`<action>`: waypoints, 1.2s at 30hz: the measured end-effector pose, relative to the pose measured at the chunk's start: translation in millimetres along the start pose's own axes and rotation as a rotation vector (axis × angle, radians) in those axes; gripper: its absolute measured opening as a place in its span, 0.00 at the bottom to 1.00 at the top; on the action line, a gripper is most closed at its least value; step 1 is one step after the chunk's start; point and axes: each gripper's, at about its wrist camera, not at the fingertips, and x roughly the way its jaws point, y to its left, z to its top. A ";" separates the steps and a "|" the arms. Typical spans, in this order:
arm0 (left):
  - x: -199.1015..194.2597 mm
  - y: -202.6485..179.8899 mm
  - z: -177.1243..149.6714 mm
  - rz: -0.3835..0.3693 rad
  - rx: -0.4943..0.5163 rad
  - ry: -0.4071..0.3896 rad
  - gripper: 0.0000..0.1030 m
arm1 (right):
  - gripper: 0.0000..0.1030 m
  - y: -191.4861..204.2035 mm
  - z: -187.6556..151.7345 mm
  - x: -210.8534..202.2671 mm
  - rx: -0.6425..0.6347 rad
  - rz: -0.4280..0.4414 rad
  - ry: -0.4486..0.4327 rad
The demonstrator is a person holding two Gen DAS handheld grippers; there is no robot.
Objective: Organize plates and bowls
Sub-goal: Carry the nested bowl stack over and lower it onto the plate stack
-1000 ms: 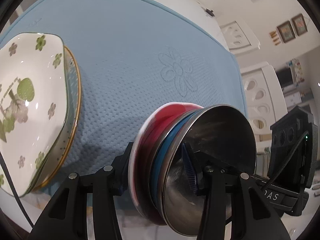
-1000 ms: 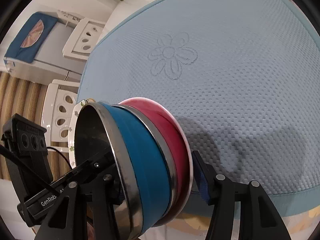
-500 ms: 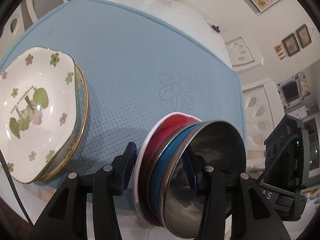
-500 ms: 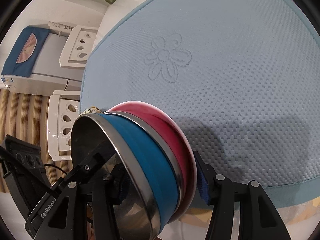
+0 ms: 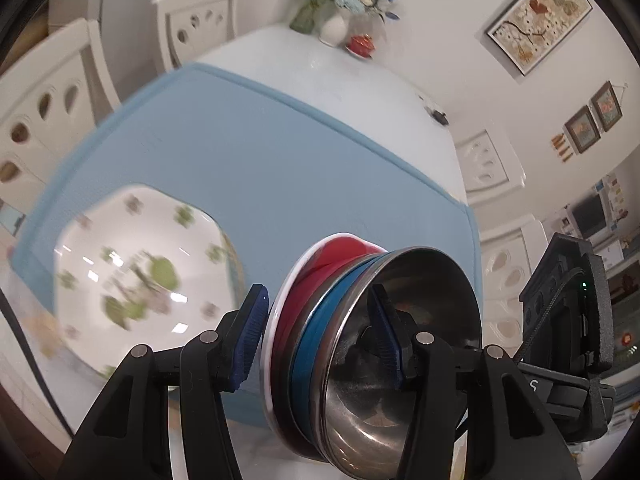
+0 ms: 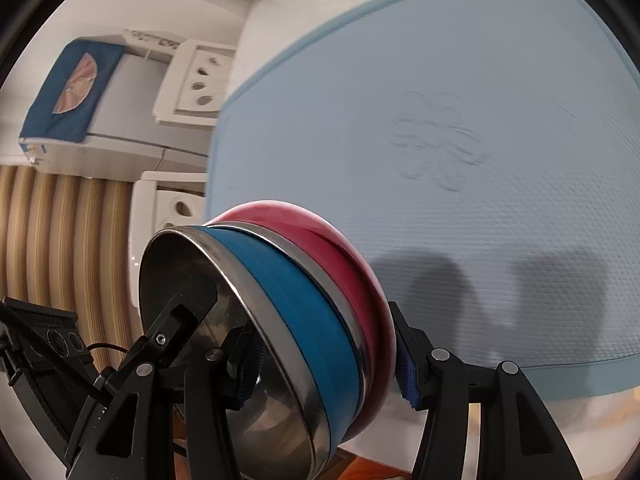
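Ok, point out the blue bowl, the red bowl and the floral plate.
blue bowl [image 6: 304, 304], right wrist view, outer wall.
red bowl [image 5: 320, 276], left wrist view, outer wall.
floral plate [image 5: 132, 280], left wrist view, blurred centre.

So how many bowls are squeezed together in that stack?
2 for sure: the blue-sided steel bowl sits nested in the red bowl, tipped sideways and pinched by both the left gripper and right gripper. More could hide between them.
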 end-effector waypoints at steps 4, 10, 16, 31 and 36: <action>-22.8 14.1 22.7 0.017 0.000 -0.030 0.46 | 0.53 38.4 0.9 10.2 -0.022 0.029 0.003; -51.4 57.1 47.9 0.008 -0.003 -0.063 0.46 | 0.53 95.8 -0.1 33.0 -0.044 0.047 -0.009; -44.3 100.5 64.4 -0.012 -0.001 -0.024 0.46 | 0.53 127.0 -3.0 73.1 -0.018 0.021 -0.001; 21.7 160.6 52.3 -0.127 0.003 0.191 0.46 | 0.53 106.5 -14.3 133.7 0.116 -0.164 0.013; 34.6 166.7 47.1 -0.153 -0.006 0.229 0.46 | 0.53 98.6 -16.1 137.9 0.122 -0.207 -0.005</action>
